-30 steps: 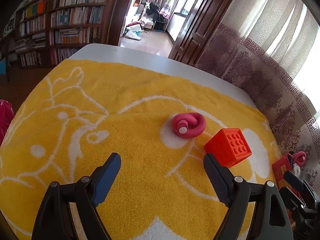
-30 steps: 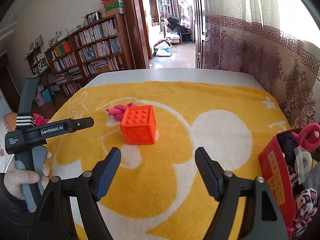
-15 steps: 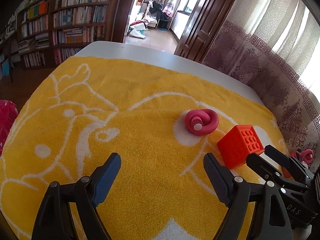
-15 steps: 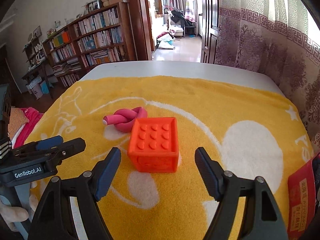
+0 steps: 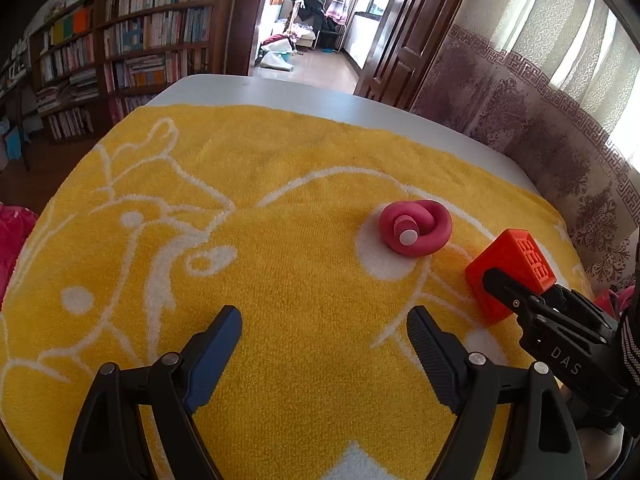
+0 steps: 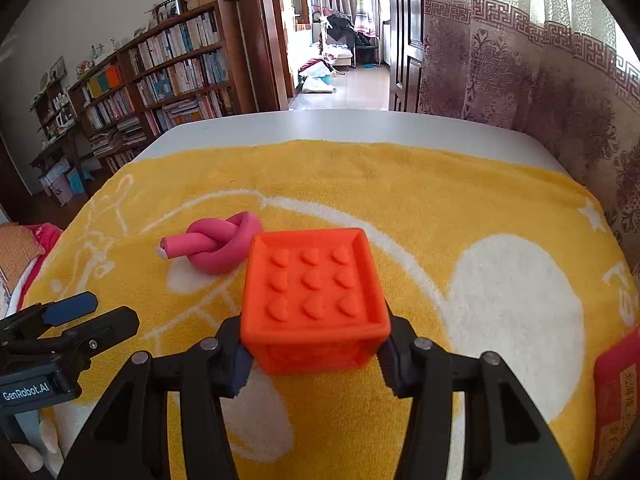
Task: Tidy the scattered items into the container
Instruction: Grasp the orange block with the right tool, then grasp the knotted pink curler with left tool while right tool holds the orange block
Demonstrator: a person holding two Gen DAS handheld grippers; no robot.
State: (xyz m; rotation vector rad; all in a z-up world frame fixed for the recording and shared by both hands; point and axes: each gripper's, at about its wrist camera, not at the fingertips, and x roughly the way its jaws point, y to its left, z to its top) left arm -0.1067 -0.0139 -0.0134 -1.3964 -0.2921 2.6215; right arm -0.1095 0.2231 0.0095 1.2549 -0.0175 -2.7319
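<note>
Orange cube (image 6: 314,300): soft block with a grid of raised hearts on its upper face, sitting on the yellow towel (image 6: 440,200) toward the near right of the table (image 6: 320,124). Right gripper (image 6: 314,354): fingers closed against the cube's two lower sides, gripping it; in the left wrist view its black tip crosses in front of the cube (image 5: 508,272).

Pink knotted foam tube (image 6: 218,246): lying on the towel just behind and left of the cube, not clearly touching it; one pale cut end points left.

Left gripper (image 5: 324,338): fingers spread wide apart, holding nothing, hovering over bare towel near the front edge, well apart from the tube (image 5: 416,226).

Red container (image 6: 616,392): only its printed side wall shows at the right edge, beside the towel.

Bookshelf (image 6: 160,76): behind the table, at left.
</note>
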